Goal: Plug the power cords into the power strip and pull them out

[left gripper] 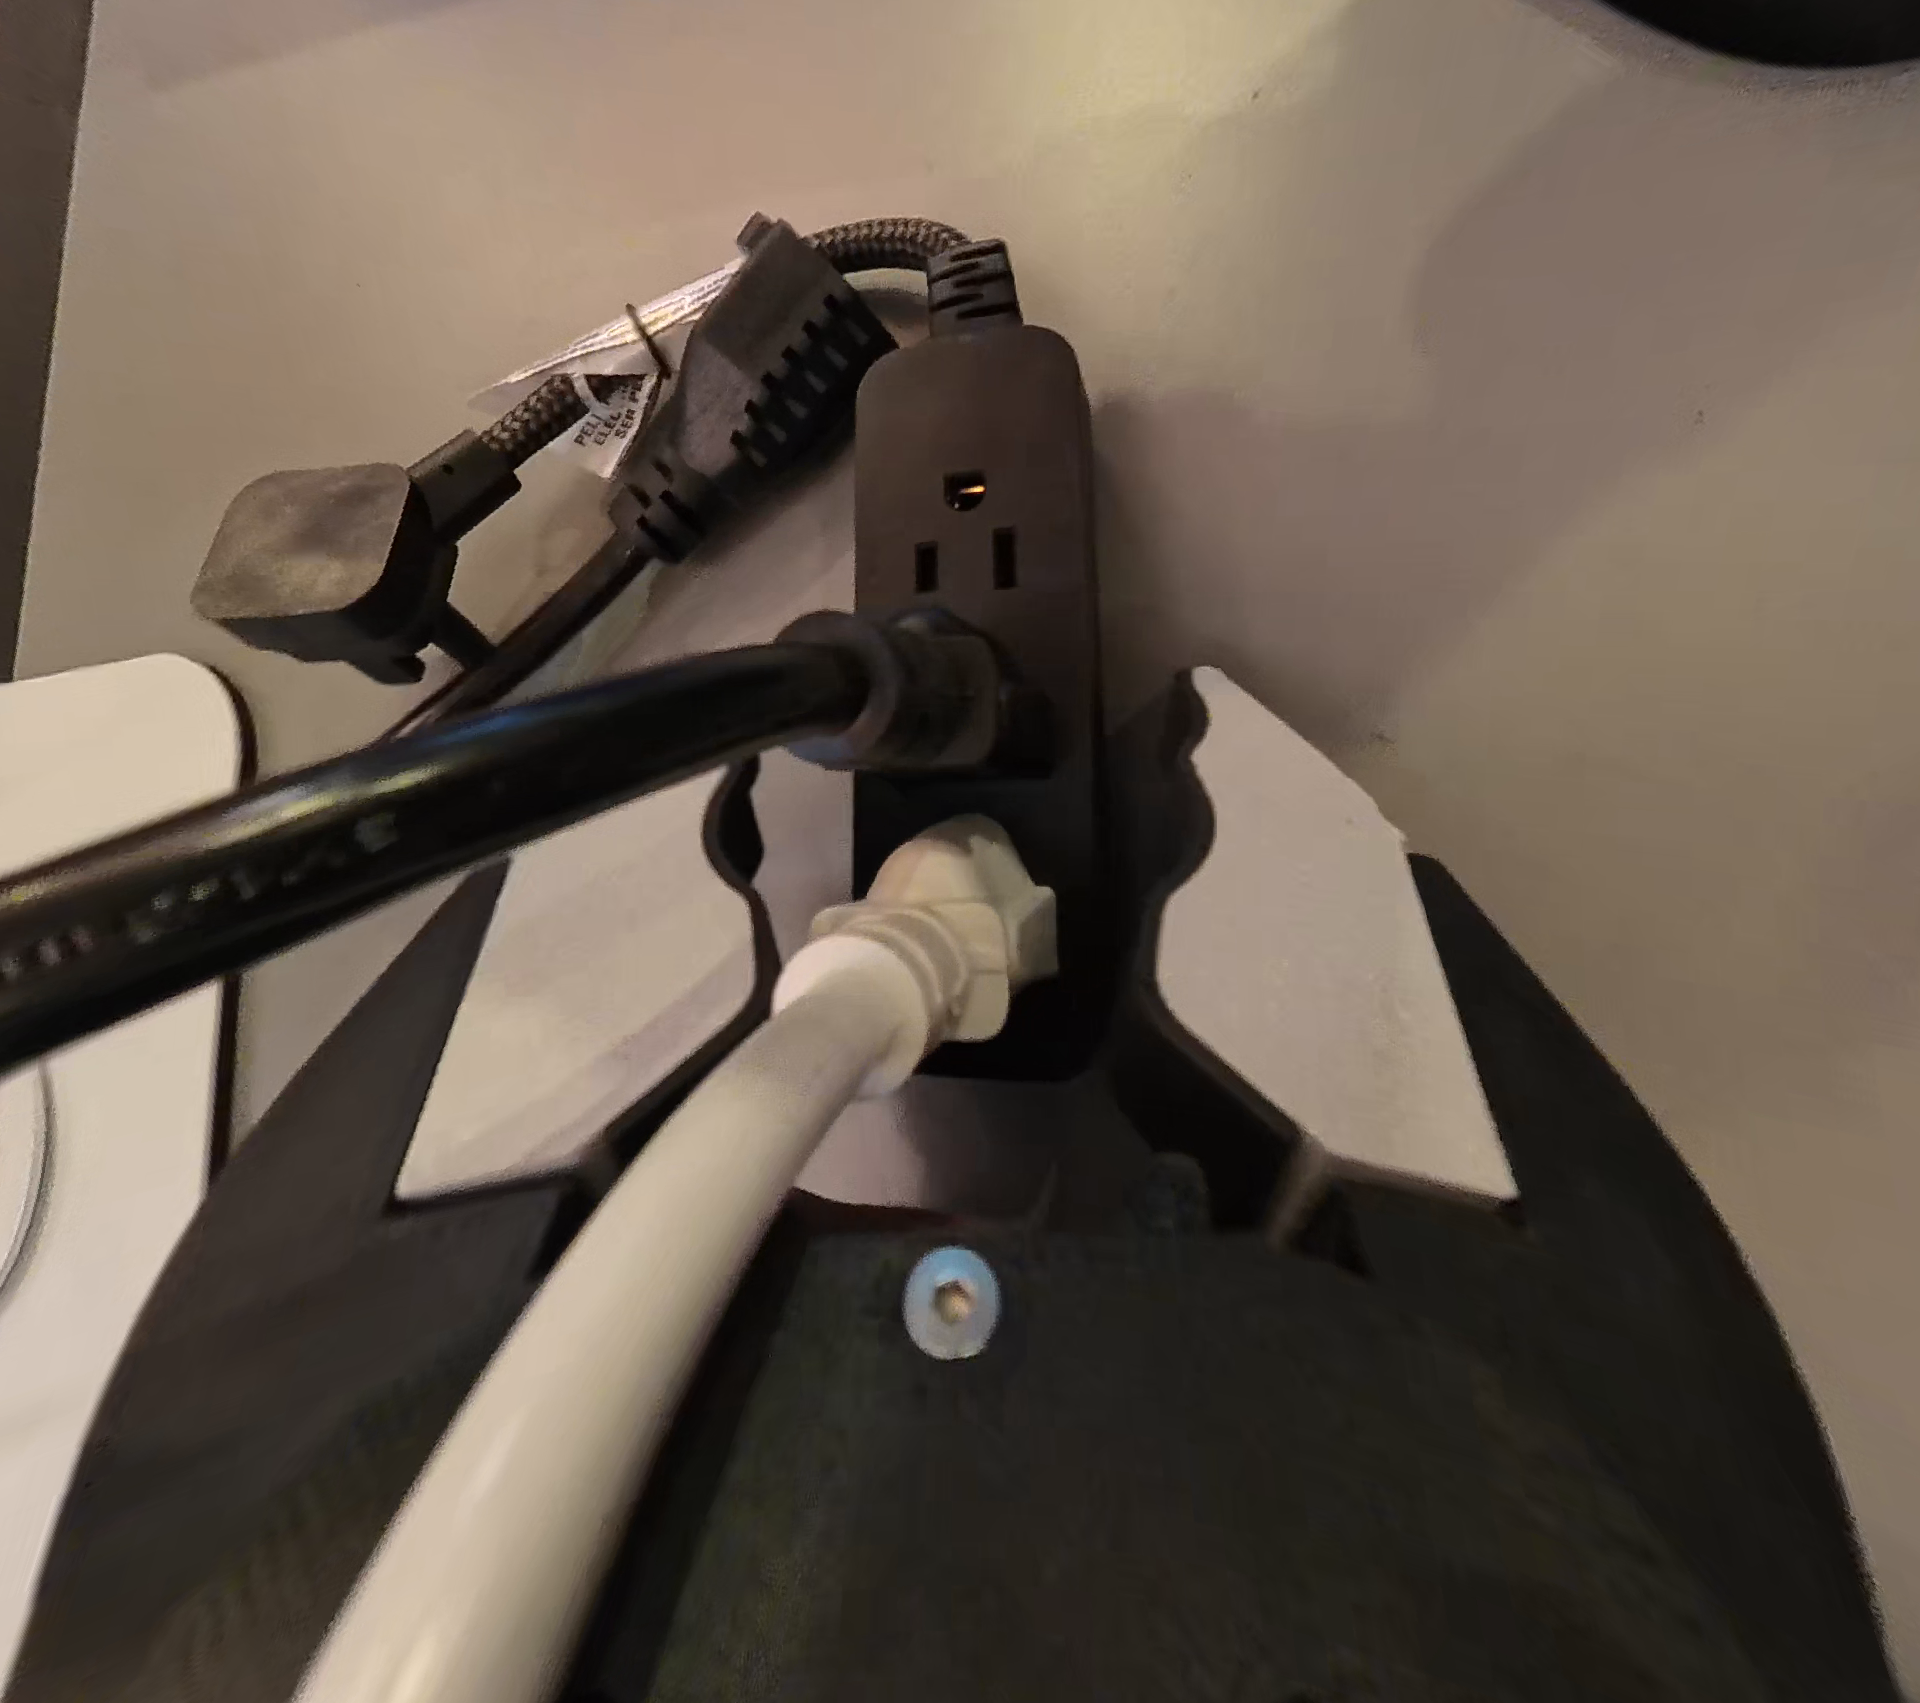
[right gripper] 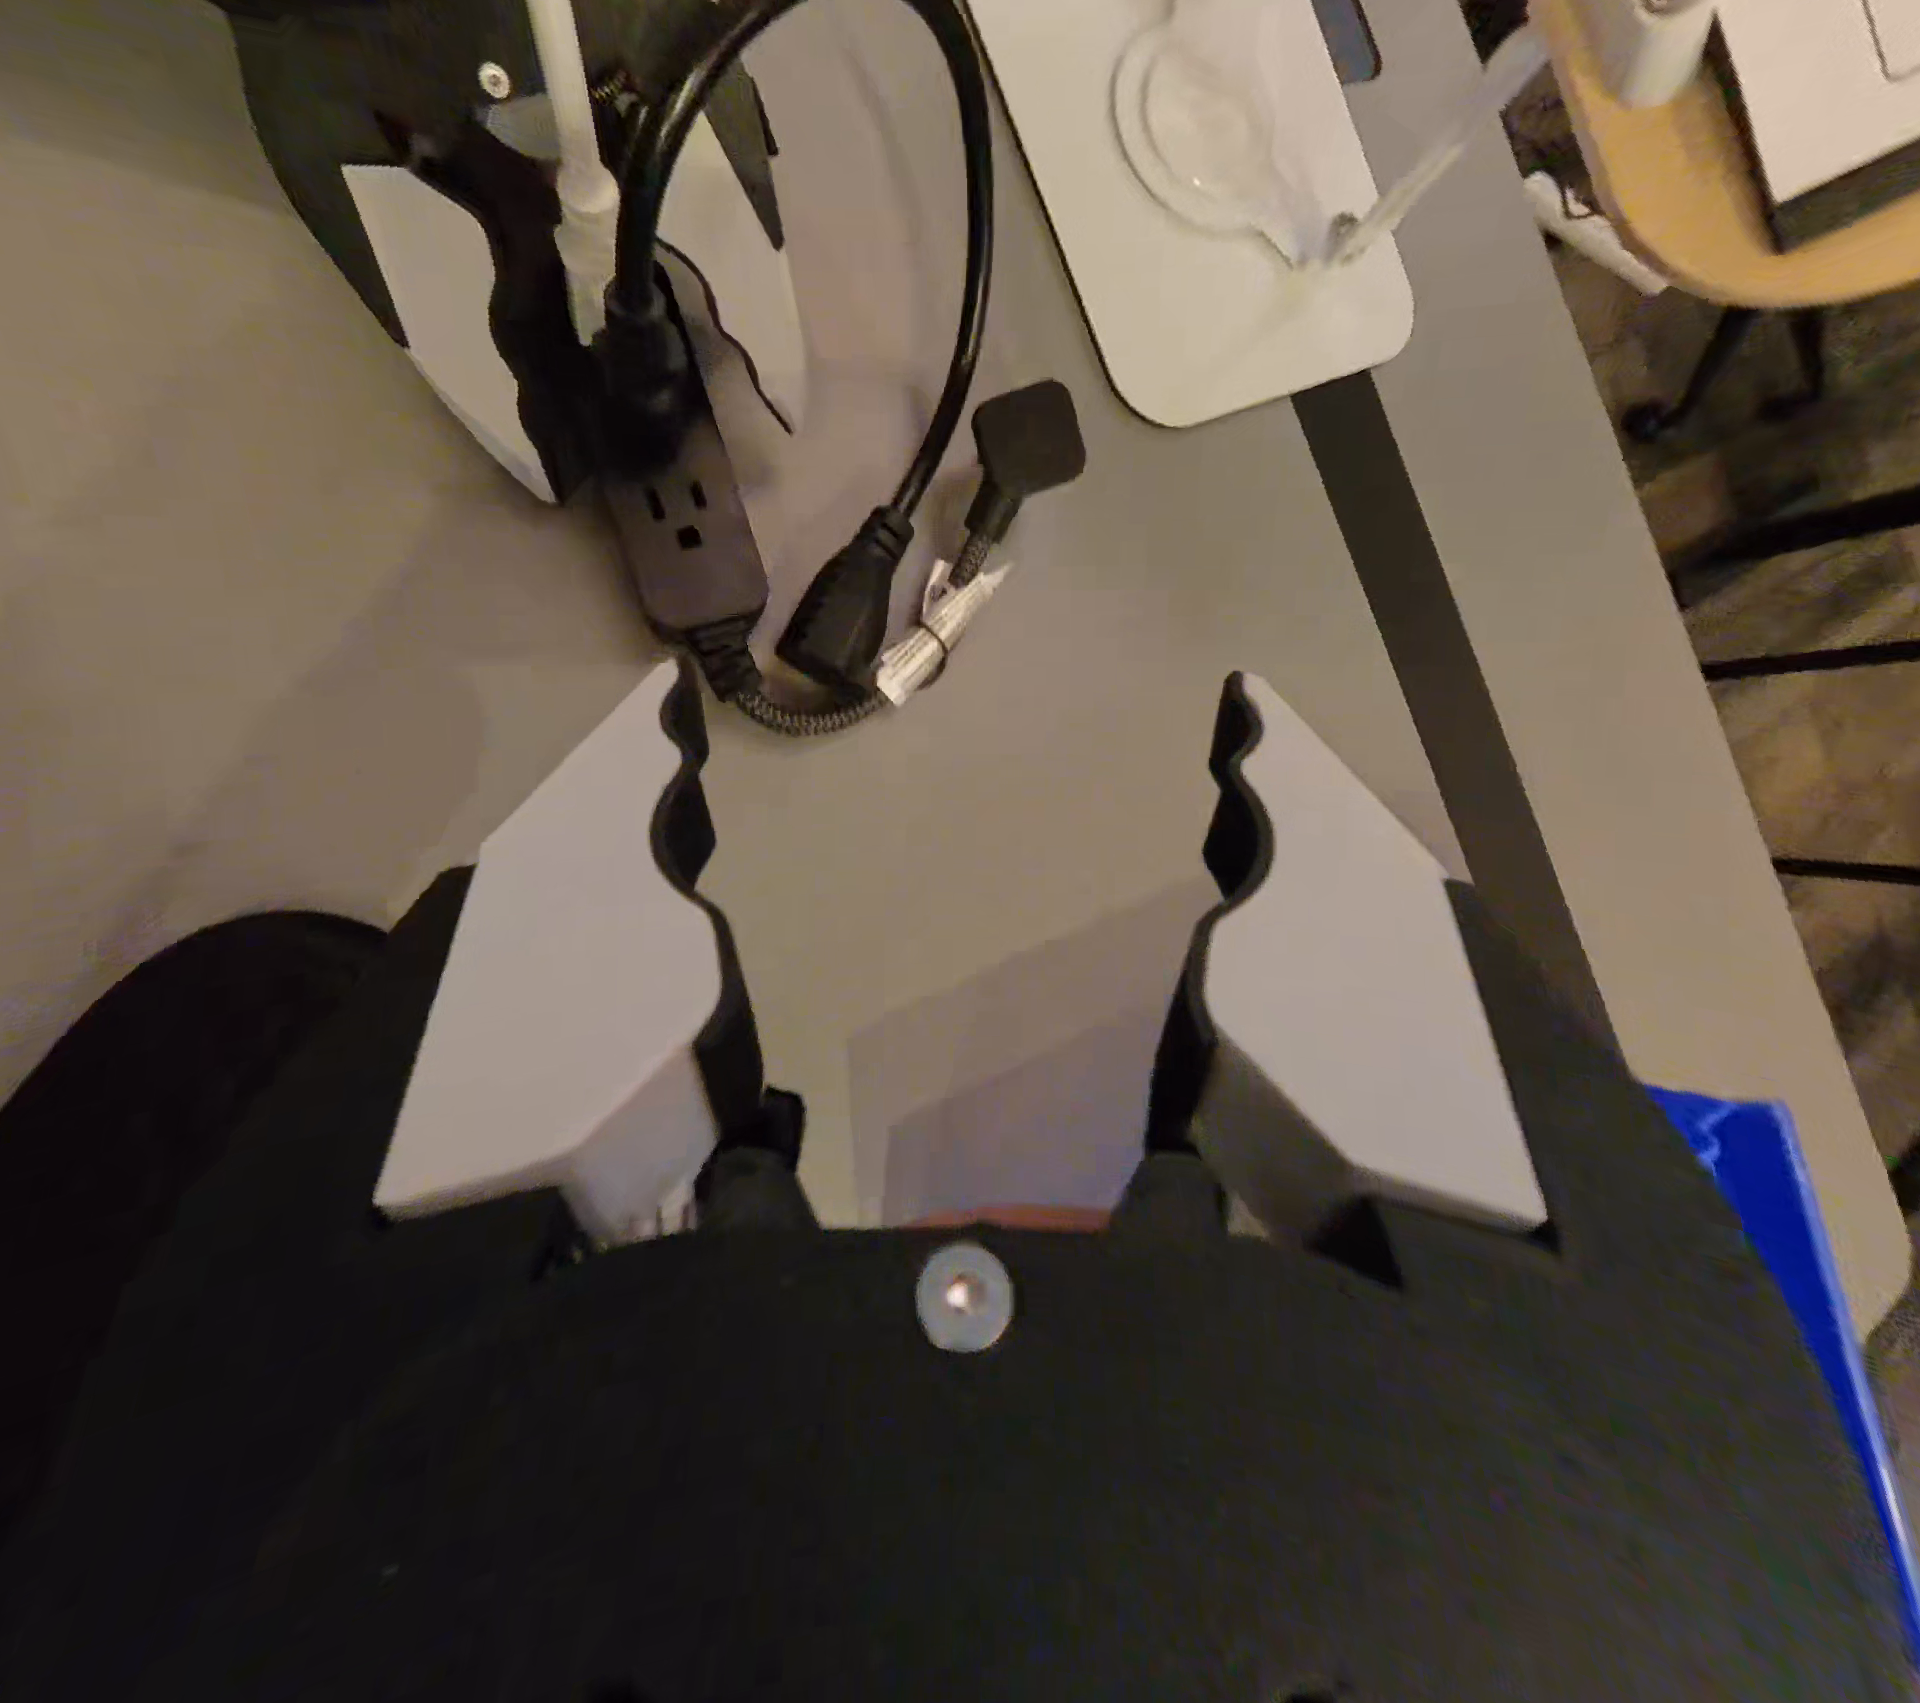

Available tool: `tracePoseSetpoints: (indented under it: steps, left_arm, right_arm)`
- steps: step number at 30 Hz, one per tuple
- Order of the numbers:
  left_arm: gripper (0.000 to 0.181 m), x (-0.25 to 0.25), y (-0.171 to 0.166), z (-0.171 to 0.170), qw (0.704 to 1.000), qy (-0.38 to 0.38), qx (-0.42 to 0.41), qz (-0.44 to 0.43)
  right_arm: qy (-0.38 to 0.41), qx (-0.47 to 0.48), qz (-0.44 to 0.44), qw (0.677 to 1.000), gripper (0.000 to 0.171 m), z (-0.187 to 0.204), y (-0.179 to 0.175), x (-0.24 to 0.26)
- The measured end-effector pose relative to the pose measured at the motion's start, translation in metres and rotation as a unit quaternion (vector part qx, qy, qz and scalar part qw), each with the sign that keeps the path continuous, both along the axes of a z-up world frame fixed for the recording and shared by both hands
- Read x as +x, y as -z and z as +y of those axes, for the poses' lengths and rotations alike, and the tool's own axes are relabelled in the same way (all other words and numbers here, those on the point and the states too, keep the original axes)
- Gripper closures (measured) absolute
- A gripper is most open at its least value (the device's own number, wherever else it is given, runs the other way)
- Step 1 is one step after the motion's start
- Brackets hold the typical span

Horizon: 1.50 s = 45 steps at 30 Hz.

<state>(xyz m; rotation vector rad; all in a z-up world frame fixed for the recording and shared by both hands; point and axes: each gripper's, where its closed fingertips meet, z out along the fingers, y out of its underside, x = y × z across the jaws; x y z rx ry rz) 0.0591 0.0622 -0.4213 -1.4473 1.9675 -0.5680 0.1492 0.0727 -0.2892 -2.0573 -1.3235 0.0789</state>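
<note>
Partly hidden — power strip [left gripper: 977,573] between left hand-held gripper [left gripper: 966,780] fingers.

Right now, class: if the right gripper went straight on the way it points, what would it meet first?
Probably bare table first. The right gripper is open, tilted down at the table. Further along, the braided cord and power strip lie slightly left of its line; depth is unclear.

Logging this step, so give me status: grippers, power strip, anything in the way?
Left gripper clamps power strip; right gripper open, empty. Black plug and white plug seated; far outlet free. Nothing blocking.
</note>
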Motion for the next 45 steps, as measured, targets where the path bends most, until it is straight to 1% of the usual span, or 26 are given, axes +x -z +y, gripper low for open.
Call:
tracePoseSetpoints:
  steps: [1, 3, 5, 7, 8, 9, 10, 11, 12, 15, 16, 17, 19, 22, 23, 25, 26, 30, 32, 34, 39, 41, 42, 45]
  left_arm:
    - [0.103, -0.001, 0.000, 0.001, 1.000, -0.002, -0.001, 0.001]
    - [0.093, -0.004, -0.001, 0.003, 1.000, -0.004, 0.002, 0.001]
    - [0.092, -0.005, -0.001, 0.005, 1.000, -0.006, 0.005, 0.002]
    - [0.092, -0.006, 0.000, 0.004, 1.000, -0.006, -0.004, 0.005]
    - [0.092, -0.007, 0.001, 0.004, 1.000, -0.008, -0.007, 0.008]
    - [0.092, -0.010, 0.001, 0.004, 1.000, -0.009, -0.013, 0.015]
    - [0.092, -0.011, 0.001, 0.005, 1.000, -0.011, -0.012, 0.018]
    - [0.093, -0.013, 0.001, 0.007, 1.000, -0.012, -0.008, 0.019]
    - [0.095, -0.015, 0.001, 0.007, 1.000, -0.011, -0.009, 0.021]
    - [0.104, -0.018, 0.001, 0.010, 1.000, -0.014, -0.006, 0.021]
    - [0.111, -0.019, 0.001, 0.009, 1.000, -0.011, -0.012, 0.024]
    - [0.115, -0.020, 0.001, 0.008, 1.000, -0.010, -0.015, 0.024]
    - [0.118, -0.021, 0.000, 0.010, 1.000, -0.012, -0.013, 0.023]
    - [0.123, -0.024, -0.001, 0.013, 1.000, -0.016, -0.013, 0.021]
    - [0.124, -0.026, -0.002, 0.013, 1.000, -0.017, -0.016, 0.020]
    - [0.134, -0.030, -0.004, 0.015, 1.000, -0.015, -0.019, 0.016]
    - [0.136, -0.032, -0.004, 0.015, 1.000, -0.015, -0.022, 0.016]
    - [0.136, -0.031, -0.003, 0.015, 1.000, -0.015, -0.024, 0.015]
    - [0.136, -0.029, -0.003, 0.017, 0.999, -0.024, -0.026, 0.013]
    - [0.136, -0.028, -0.003, 0.020, 0.999, -0.032, -0.024, 0.012]
    - [0.139, -0.026, -0.003, 0.023, 0.998, -0.049, -0.018, 0.023]
    - [0.139, -0.024, -0.003, 0.028, 0.997, -0.067, -0.010, 0.025]
    - [0.138, -0.023, -0.003, 0.031, 0.997, -0.075, -0.008, 0.023]
    - [0.138, -0.023, -0.003, 0.034, 0.996, -0.082, -0.012, 0.019]
  right_arm:
    - [-0.003, 0.006, 0.004, 1.000, 0.070, 0.005, 0.003, -0.008]
    - [-0.008, 0.003, 0.041, 0.999, 0.066, 0.012, 0.005, -0.024]
    - [-0.006, -0.009, 0.084, 0.996, 0.065, 0.018, 0.004, -0.036]
    - [-0.009, -0.016, 0.080, 0.997, 0.067, 0.020, 0.011, -0.042]
    - [-0.013, -0.019, 0.072, 0.997, 0.070, 0.019, 0.016, -0.044]
    - [-0.021, -0.027, 0.067, 0.997, 0.078, 0.016, 0.023, -0.048]
    - [-0.034, -0.045, 0.063, 0.996, 0.092, 0.009, 0.031, -0.053]
    - [-0.049, -0.067, 0.059, 0.995, 0.100, 0.001, 0.041, -0.059]
    - [-0.059, -0.083, 0.050, 0.994, 0.100, -0.006, 0.052, -0.064]
    - [-0.078, -0.103, 0.019, 0.991, 0.109, -0.016, 0.081, -0.076]
    - [-0.084, -0.108, 0.019, 0.990, 0.113, -0.018, 0.088, -0.082]
    - [-0.087, -0.109, 0.016, 0.990, 0.119, -0.017, 0.095, -0.087]
    - [-0.085, -0.104, -0.006, 0.991, 0.129, -0.011, 0.110, -0.089]
    - [-0.093, -0.116, -0.003, 0.989, 0.133, -0.010, 0.127, -0.092]
    - [-0.100, -0.114, 0.003, 0.988, 0.132, -0.010, 0.128, -0.092]
    - [-0.111, -0.110, 0.014, 0.988, 0.132, -0.009, 0.128, -0.091]
    - [-0.117, -0.107, 0.020, 0.987, 0.132, -0.008, 0.128, -0.091]
    - [-0.160, -0.095, 0.022, 0.982, 0.133, -0.006, 0.128, -0.089]
    - [-0.167, -0.109, 0.009, 0.980, 0.132, -0.002, 0.128, -0.086]
    - [-0.175, -0.129, -0.028, 0.976, 0.133, 0.001, 0.129, -0.083]
    - [-0.209, -0.210, -0.129, 0.946, 0.128, 0.001, 0.127, -0.075]
    - [-0.206, -0.225, -0.128, 0.944, 0.128, 0.006, 0.119, -0.080]
    - [-0.209, -0.216, -0.130, 0.945, 0.127, 0.012, 0.117, -0.082]
    - [-0.213, -0.213, -0.106, 0.948, 0.129, 0.020, 0.118, -0.090]
